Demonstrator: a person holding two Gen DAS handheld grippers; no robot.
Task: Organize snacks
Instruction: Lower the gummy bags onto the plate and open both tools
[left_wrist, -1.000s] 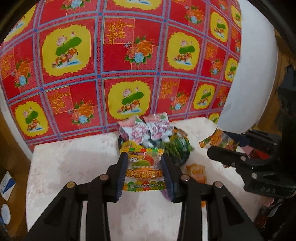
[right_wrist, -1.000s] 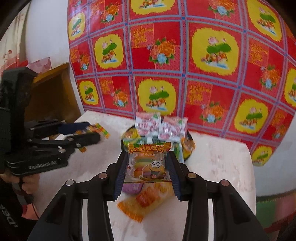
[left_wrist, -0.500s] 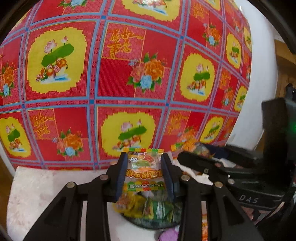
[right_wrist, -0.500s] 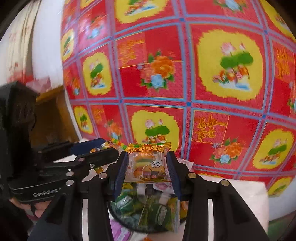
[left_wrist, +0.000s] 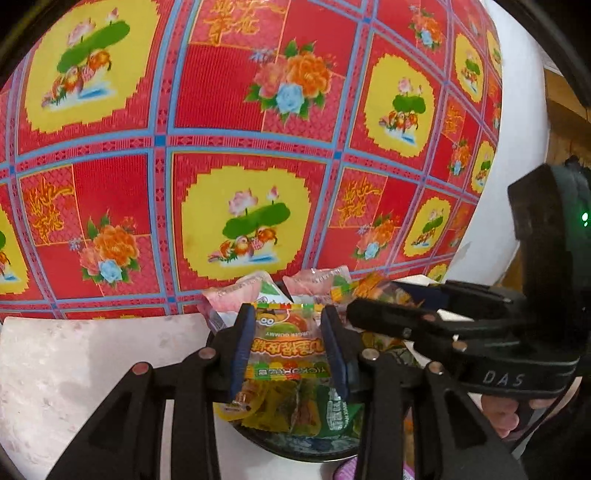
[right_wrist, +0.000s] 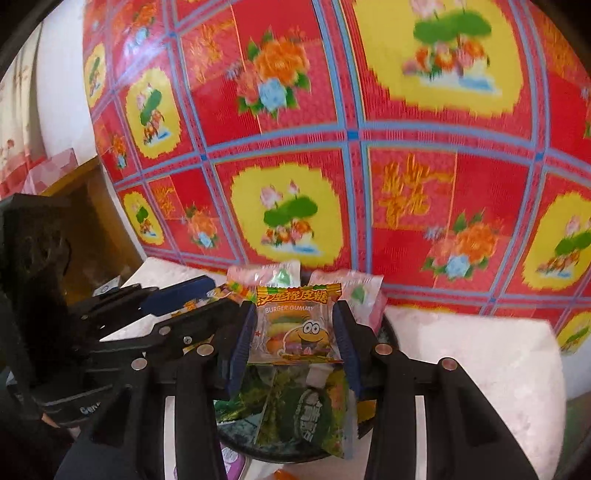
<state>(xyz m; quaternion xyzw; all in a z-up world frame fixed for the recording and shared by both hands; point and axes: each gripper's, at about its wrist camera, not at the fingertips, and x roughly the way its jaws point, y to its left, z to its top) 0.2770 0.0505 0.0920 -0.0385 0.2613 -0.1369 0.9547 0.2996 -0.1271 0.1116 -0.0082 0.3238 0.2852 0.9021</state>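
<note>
1. Both jaws are pinching a snack packet each: my left gripper (left_wrist: 288, 347) clamps a gummy packet (left_wrist: 286, 350) that reads upside down, pads pressing its two side edges.
2. My right gripper (right_wrist: 295, 332) clamps a burger gummy packet (right_wrist: 297, 328), print upright, held the same way between the blue pads.
3. Just below and ahead of both jaws sits a dark bowl (right_wrist: 391, 332) on the white desk (left_wrist: 74, 362), piled with green and yellow snack packs (right_wrist: 306, 410).
4. Two pink-white packets (left_wrist: 240, 295) stand at the far side of the bowl, just beyond my jaw tips.
5. Right gripper body crosses in from the right of my left jaws, close beside them over the bowl; a hand (left_wrist: 502, 410) grips its handle.
6. Red floral cloth (left_wrist: 236, 147) hangs behind the desk, past the jaws.
7. Purple wrapper (right_wrist: 232, 461) lies on the desk below my right jaws, near side of the bowl.
</note>
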